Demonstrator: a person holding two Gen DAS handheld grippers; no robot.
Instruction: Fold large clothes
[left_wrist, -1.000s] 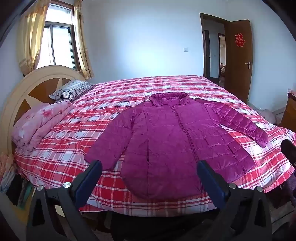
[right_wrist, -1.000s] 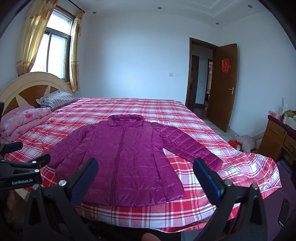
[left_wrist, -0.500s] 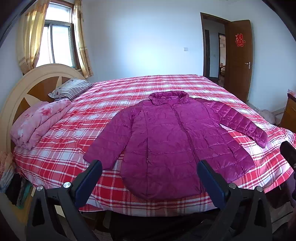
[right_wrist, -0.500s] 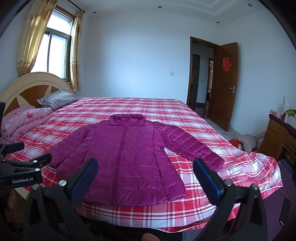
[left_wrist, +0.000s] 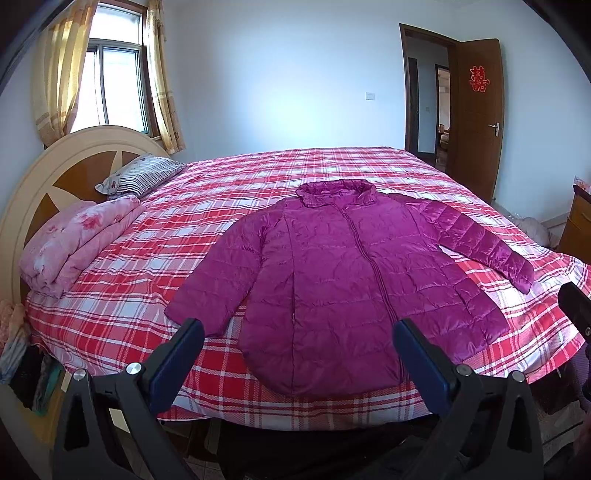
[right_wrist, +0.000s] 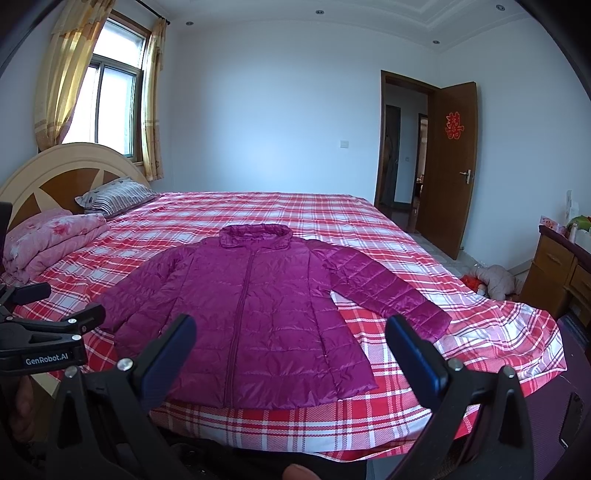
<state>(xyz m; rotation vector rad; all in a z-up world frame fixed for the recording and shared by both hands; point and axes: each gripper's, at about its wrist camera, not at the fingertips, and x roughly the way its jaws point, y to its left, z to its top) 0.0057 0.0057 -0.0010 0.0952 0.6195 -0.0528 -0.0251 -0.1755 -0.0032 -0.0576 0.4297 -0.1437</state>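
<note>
Left gripper (left_wrist: 299, 341) and right gripper (right_wrist: 291, 336) both spread wide, empty, held short of the bed's near edge. Beyond them the shiny magenta quilted puffer jacket (left_wrist: 351, 273) lies flat, zipped, sleeves out, on the red-and-white plaid bedspread (left_wrist: 229, 192). No fold made; all folding remains.

So the jacket (left_wrist: 343, 280) lies flat on the bed (left_wrist: 258, 177), front up, collar toward the far wall, hem at the near edge, both sleeves spread out to the sides. Headboard (left_wrist: 48, 173) is at the left end, with a pillow (left_wrist: 140, 179) against it and a folded quilt (left_wrist: 77, 240) just in front of that. Door (right_wrist: 448, 166) is off to the right, dresser (right_wrist: 554, 273) nearer on that side.
</note>
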